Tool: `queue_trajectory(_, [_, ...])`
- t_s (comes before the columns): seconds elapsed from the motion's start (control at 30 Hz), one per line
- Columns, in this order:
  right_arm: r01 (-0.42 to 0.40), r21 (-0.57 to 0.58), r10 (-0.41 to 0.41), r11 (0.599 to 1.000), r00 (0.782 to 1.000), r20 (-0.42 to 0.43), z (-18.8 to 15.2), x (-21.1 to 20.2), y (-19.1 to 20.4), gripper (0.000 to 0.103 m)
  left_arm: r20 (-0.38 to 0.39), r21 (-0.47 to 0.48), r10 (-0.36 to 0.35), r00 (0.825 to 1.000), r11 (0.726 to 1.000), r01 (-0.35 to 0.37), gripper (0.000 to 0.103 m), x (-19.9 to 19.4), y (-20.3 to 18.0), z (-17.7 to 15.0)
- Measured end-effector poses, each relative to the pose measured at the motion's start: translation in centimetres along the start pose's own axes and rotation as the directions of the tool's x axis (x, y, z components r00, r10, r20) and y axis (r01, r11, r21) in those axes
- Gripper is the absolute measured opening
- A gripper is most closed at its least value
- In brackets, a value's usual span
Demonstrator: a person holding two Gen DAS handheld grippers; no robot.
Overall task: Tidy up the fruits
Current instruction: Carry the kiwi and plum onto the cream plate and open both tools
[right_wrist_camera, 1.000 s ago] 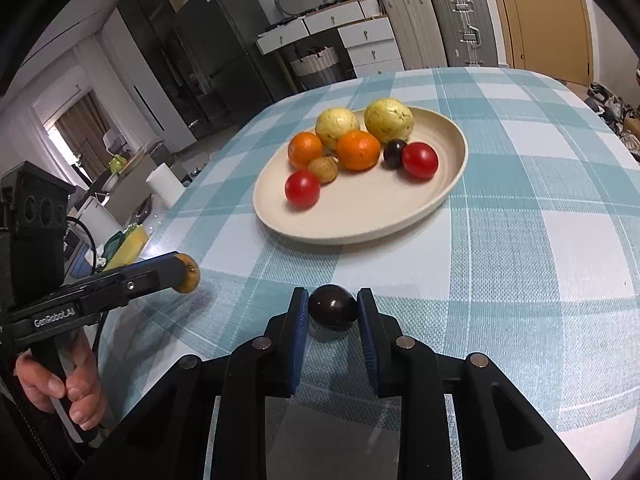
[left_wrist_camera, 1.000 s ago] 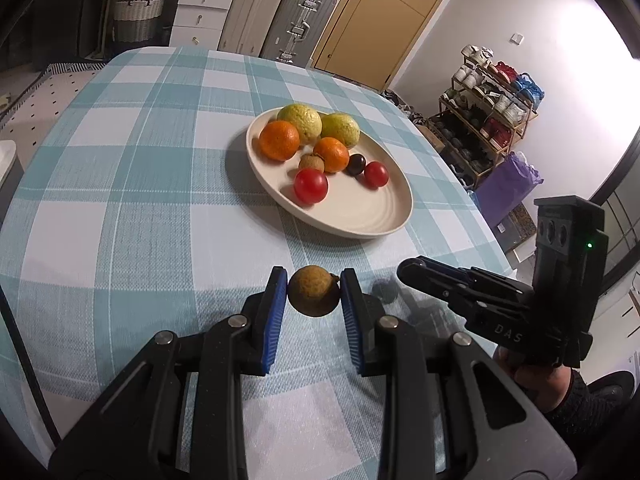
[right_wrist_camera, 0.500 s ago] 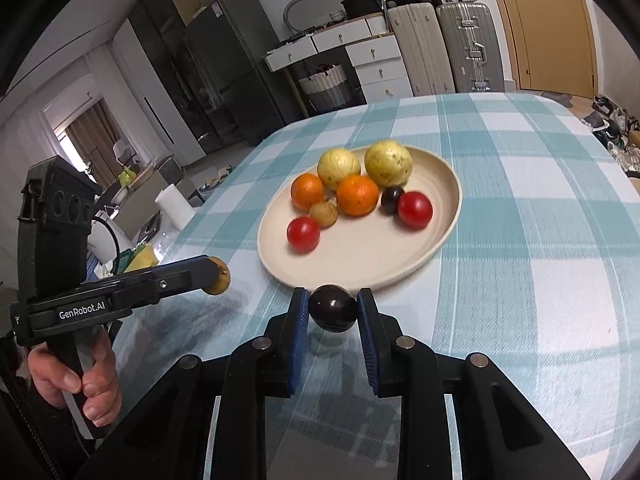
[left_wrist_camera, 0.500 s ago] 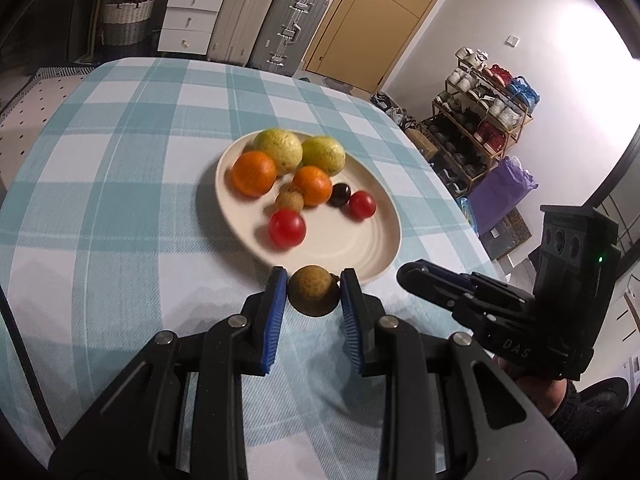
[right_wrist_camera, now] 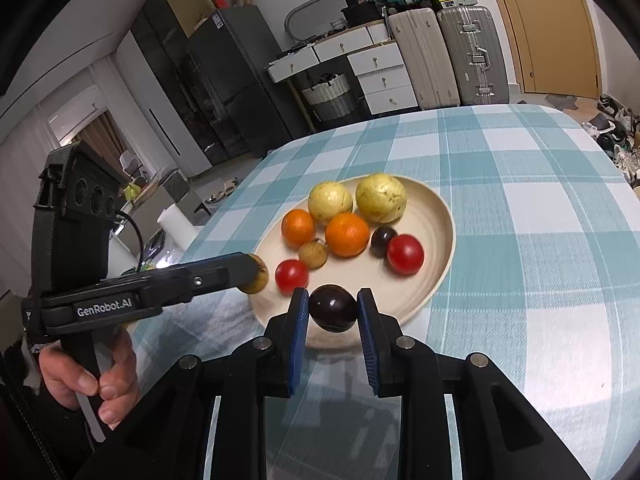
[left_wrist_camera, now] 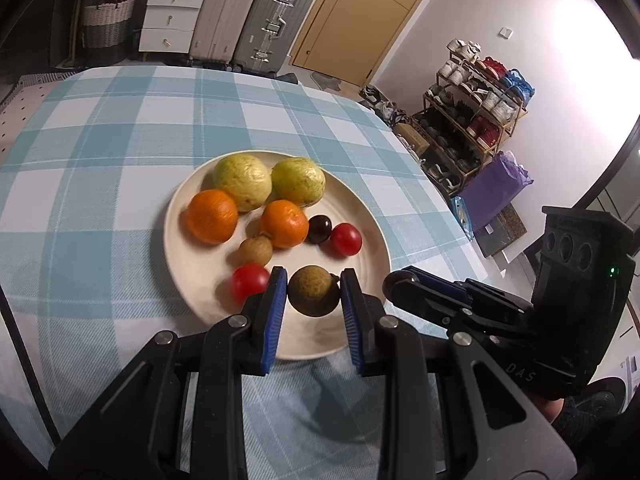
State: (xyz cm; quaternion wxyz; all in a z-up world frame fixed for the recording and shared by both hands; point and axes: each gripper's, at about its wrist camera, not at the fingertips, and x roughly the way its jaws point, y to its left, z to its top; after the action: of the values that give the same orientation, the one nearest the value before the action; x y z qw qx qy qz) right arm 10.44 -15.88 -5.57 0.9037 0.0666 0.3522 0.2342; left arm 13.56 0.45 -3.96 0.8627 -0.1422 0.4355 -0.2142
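A cream plate on the checked tablecloth holds two yellow-green fruits, two oranges, two red tomatoes, a dark plum and a small brown fruit. My left gripper is shut on a brown round fruit, held over the plate's near edge. In the right wrist view that fruit shows at the plate's left rim. My right gripper is shut on a dark purple plum above the plate's near rim. The right gripper's fingers show at the plate's right side in the left wrist view.
The table drops off at its rounded edges. Suitcases, white drawers and a basket stand behind it. A shoe rack and a purple bag stand at the right. A hand grips the left tool.
Both grippers have advanced from over the bare cloth to the plate, each still carrying its fruit. The plate now sits much closer in both views.
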Motion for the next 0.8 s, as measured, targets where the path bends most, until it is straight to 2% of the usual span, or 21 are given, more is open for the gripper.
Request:
queue_trajectory(0.4, [-0.03,0.056,0.03,0.998,1.0,0.008,2.6,1.3,-2.4,0.025,-0.062,0.023,-0.02,0.998,0.999,0.022,0.024,4.3,-1.0,1.8])
queue_trajectory(0.8, [0.006,0.133,-0.004,0.991,1.0,-0.017,5.1,4.3,-5.6,0.025,-0.096,0.029,-0.023,0.995,0.999,0.026,0.024,7.2,-1.4,2.9])
